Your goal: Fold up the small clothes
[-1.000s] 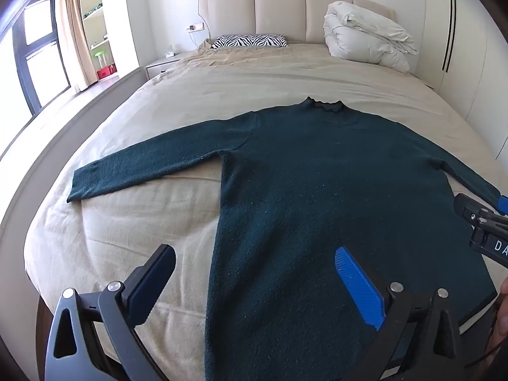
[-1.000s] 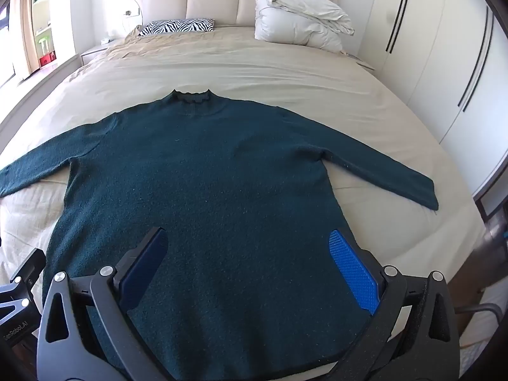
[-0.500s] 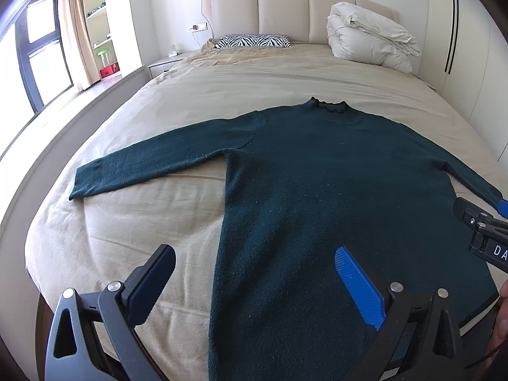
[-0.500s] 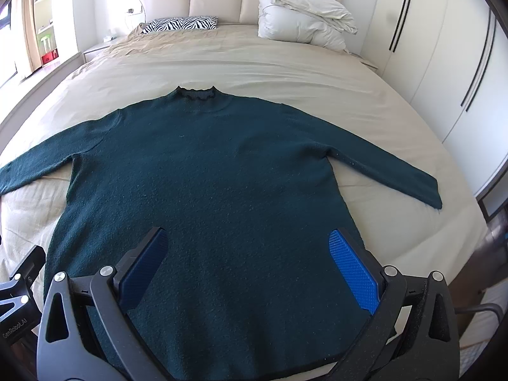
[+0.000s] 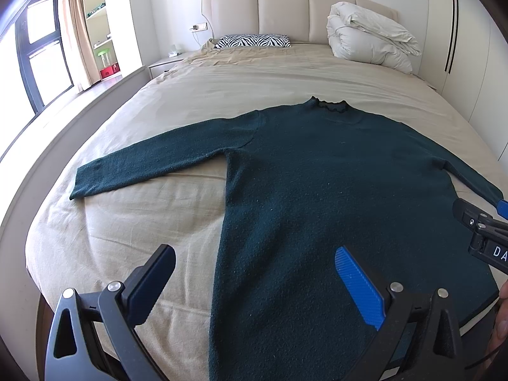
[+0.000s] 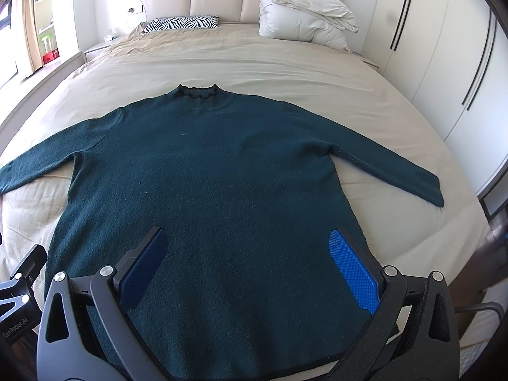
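sweater (image 6: 216,190) lies flat on bed (image 5: 222,89); left gripper (image 5: 254,282) and right gripper (image 6: 250,270) fingers spread, released.

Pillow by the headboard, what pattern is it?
The pillow has black-and-white zebra stripes. It shows best in the left wrist view.

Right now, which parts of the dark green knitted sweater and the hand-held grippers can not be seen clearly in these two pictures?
- Dark green knitted sweater: in the left wrist view its right cuff is hidden behind the right hand-held gripper; in the right wrist view its left cuff is cut off by the edge.
- Sweater hem: partly covered by the frames of both hand-held grippers.
- Left hand-held gripper: in the right wrist view only a corner shows, its jaws out of frame.
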### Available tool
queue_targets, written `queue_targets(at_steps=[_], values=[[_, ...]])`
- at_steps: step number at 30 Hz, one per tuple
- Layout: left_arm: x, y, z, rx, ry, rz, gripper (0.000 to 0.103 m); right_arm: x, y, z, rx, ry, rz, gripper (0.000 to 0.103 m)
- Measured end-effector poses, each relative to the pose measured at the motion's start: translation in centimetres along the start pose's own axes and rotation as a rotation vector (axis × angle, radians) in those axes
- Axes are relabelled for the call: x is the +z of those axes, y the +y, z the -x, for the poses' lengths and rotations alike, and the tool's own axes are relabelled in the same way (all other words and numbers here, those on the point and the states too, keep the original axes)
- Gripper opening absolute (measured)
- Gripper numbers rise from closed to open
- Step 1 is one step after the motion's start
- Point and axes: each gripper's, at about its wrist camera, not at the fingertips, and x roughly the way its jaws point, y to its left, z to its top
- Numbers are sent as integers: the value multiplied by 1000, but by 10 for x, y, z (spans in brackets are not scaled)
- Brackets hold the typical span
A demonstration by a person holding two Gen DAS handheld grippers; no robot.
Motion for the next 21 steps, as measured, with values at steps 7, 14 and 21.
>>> queue_targets(at_steps=[7, 14, 21], values=[[-3, 3, -1, 1, 0, 2, 103, -1, 2, 0, 1, 0, 1, 103], [-4, 7, 0, 3, 2, 5, 103, -2, 5, 0, 1, 2, 6, 103], [-4, 7, 0, 4, 2, 5, 103, -3, 7, 0, 3, 1, 7, 103]])
